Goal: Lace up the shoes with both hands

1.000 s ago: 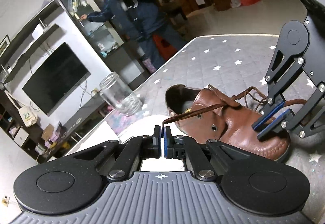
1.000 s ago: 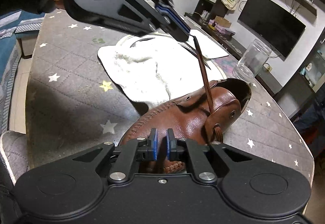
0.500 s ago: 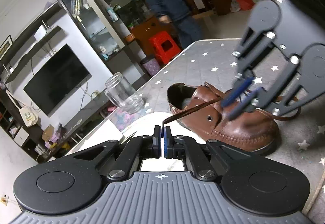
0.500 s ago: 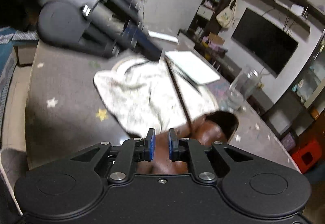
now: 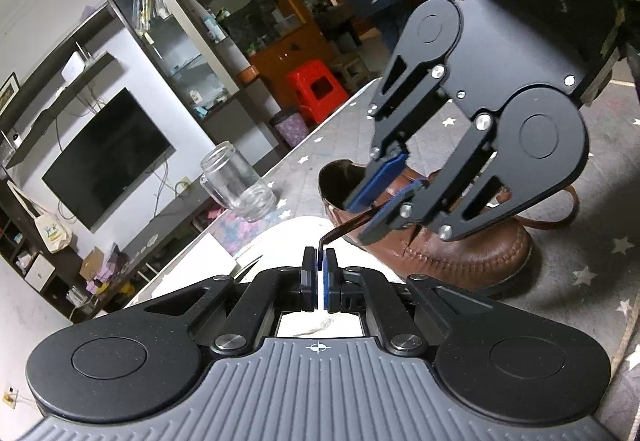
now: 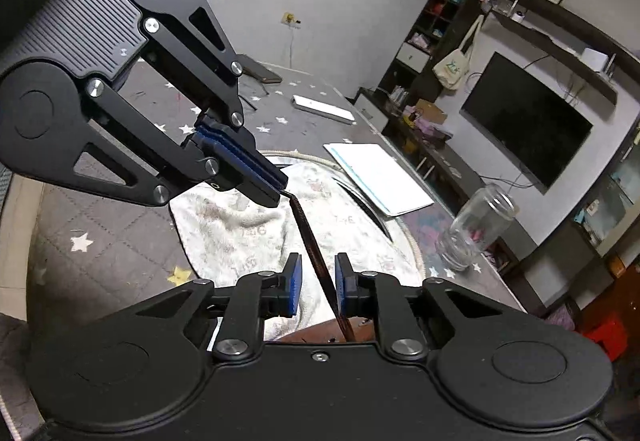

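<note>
Since a second ago the right gripper (image 6: pixel 316 283) has risen off the shoe's side and swung up over its opening, and its jaws have parted from a narrow slit to a clear gap; the left gripper (image 5: pixel 319 267) has kept its grip throughout. The left gripper's jaws are clenched on the end of the lace (image 5: pixel 347 229), which bends sharply just above the tips and runs taut up and rightward. The right gripper's jaws are released, one pad on each side of the lace (image 6: pixel 316 261), the strand closer to the right pad; contact cannot be told. The brown leather shoe (image 5: pixel 452 255) sits on the star-patterned cloth (image 5: pixel 580 273), just right of the left jaws and under the right gripper, stitched toe rightward.
</note>
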